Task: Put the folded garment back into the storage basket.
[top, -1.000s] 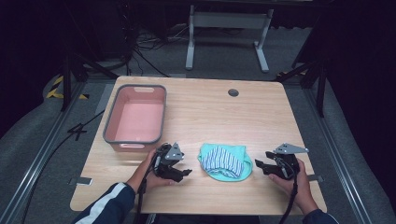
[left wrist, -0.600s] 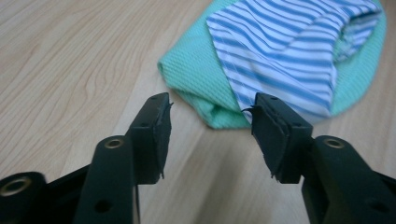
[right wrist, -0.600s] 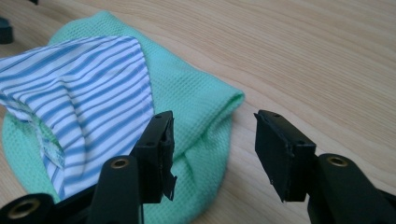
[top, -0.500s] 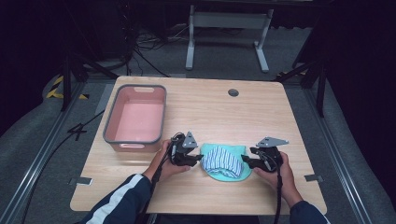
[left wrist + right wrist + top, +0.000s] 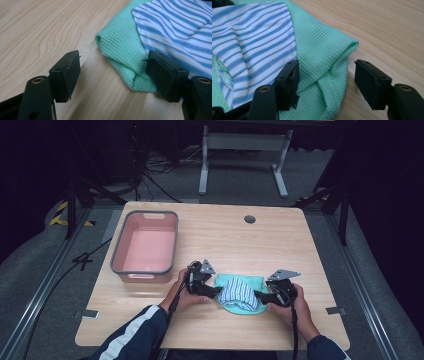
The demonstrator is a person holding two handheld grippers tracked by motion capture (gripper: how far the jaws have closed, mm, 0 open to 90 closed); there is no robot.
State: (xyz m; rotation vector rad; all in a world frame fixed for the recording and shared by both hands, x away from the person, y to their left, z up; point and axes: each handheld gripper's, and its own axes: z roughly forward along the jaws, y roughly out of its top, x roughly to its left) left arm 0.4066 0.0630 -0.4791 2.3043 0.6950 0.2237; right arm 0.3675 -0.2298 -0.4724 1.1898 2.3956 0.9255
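A green waffle cloth lies near the table's front edge, with a blue-and-white striped cloth folded on top of it. My left gripper is at its left edge and my right gripper at its right edge. In the left gripper view the green cloth's folded corner lies between the open jaws of the left gripper, close to the right jaw. In the right gripper view a fold of the green cloth lies between the parted jaws of the right gripper, beside the striped cloth. Both pairs of jaws have just been opening.
A pink bin with a grey rim stands empty at the left of the wooden table, just behind my left hand. A round cable hole sits near the far edge. A metal stand is on the floor beyond.
Both grippers have moved inward from either side and lower, and now stand at the cloth's left and right edges. The cloths have not shifted.
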